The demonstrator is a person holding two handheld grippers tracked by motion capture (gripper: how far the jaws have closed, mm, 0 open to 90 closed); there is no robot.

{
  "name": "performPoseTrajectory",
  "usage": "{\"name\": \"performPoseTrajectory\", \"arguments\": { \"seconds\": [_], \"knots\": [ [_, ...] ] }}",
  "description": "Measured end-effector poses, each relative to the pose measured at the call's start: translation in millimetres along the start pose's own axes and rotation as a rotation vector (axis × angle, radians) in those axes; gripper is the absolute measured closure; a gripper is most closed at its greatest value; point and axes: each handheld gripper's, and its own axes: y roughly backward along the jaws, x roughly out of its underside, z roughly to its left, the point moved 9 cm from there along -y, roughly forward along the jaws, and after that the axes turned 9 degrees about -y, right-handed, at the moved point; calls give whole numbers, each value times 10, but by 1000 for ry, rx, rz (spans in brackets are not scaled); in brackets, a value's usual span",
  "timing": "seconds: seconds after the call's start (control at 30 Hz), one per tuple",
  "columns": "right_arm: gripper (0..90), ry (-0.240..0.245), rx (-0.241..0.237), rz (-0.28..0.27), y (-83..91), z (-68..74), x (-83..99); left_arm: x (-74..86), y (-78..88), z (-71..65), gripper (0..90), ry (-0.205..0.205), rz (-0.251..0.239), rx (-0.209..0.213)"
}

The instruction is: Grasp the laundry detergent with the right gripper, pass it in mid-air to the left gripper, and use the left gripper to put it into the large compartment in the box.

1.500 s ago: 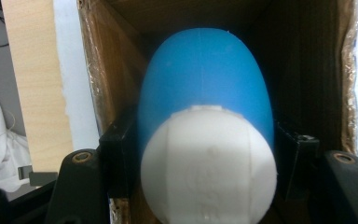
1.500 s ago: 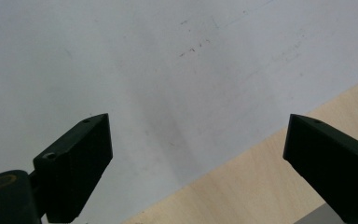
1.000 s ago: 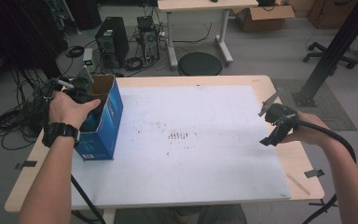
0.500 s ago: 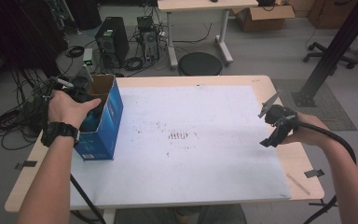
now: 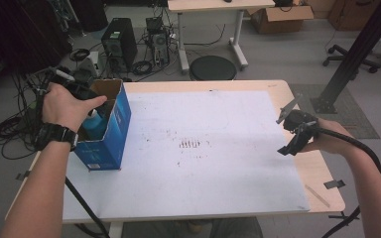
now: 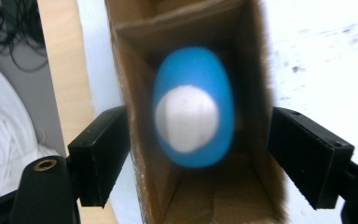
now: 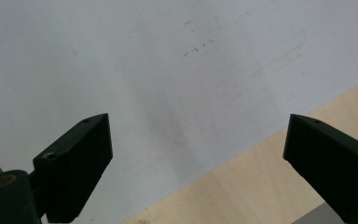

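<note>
Blue bottle (image 6: 193, 116) in box (image 5: 113, 130), left hand-held gripper (image 6: 198, 154) jaws just opening, now higher.

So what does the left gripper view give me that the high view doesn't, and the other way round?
Left gripper view: straight down into the box, the blue bottle's white cap sits free between the left tool's open, just-widened jaws. High view: the box's blue outside, the right tool held open above the table's right edge, and the floor clutter behind. Both: the blue bottle standing in the box on the white sheet.
</note>
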Motion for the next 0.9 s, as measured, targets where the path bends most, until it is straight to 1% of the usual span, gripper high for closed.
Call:
{"name": "performPoseTrajectory", "arguments": {
  "seconds": [0.03, 0.1, 0.2, 0.27, 0.37, 0.4, 0.53, 0.6, 0.67, 0.73, 0.77, 0.8, 0.9],
  "knots": [
    [77, 2, -2, -4, 11, 6, -14, -13, 52, -24, 214, -17, -3, -1],
    [77, 9, -1, -8, 35, 20, -43, -52, 163, -98, 192, -61, -20, 11],
    [76, 13, -3, -17, 58, 39, -87, -108, 284, -199, 187, -103, -53, 23],
    [74, 15, -4, -20, 63, 58, -120, -140, 337, -296, 173, -139, -67, 40],
    [72, 27, -14, -20, 61, 102, -180, -177, 373, -436, 155, -195, -82, 54],
    [71, 32, -15, -21, 62, 112, -198, -190, 373, -522, 148, -229, -81, 69],
    [69, 54, -21, -27, 80, 172, -322, -228, 347, -736, 137, -292, -92, 95],
    [67, 63, -25, -35, 87, 205, -388, -245, 315, -852, 126, -313, -93, 119],
    [66, 74, -32, -42, 93, 239, -455, -254, 279, -957, 109, -344, -90, 131],
    [66, 86, -40, -47, 99, 274, -519, -264, 243, -1066, 98, -365, -90, 148],
    [65, 88, -41, -49, 101, 288, -551, -267, 215, -1147, 93, -384, -90, 165],
    [63, 97, -49, -53, 100, 313, -597, -267, 210, -1161, 86, -387, -89, 168],
    [59, 111, -58, -58, 101, 353, -668, -262, 146, -1328, 76, -426, -84, 202]
  ]
}}
